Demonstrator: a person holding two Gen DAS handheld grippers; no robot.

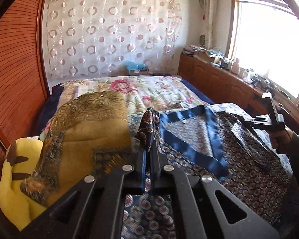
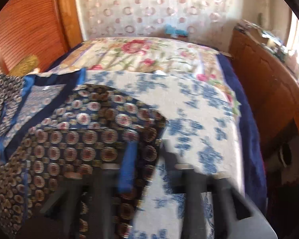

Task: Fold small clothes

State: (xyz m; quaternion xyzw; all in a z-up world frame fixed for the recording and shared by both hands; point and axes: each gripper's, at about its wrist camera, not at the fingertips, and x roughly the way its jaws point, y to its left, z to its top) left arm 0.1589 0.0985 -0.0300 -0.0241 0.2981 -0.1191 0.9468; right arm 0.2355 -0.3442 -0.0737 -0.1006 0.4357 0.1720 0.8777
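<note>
A dark blue patterned garment (image 1: 249, 159) with bright blue satin trim lies spread on the bed; it also shows in the right wrist view (image 2: 69, 139). My left gripper (image 1: 148, 139) is shut on a corner of this garment and holds it lifted above the bed. My right gripper (image 2: 147, 145) is blurred by motion; a fold of the garment with blue trim lies between its fingers, and the jaw gap looks wide. The right gripper also shows in the left wrist view (image 1: 269, 119), at the garment's right edge.
A gold patterned quilt (image 1: 85, 131) and a yellow plush toy (image 1: 16, 179) lie at the left. A blue-and-white floral cloth (image 2: 199, 129) covers the bed under the garment. A wooden cabinet (image 1: 219, 83) runs along the right. A wooden headboard (image 1: 16, 79) stands at the left.
</note>
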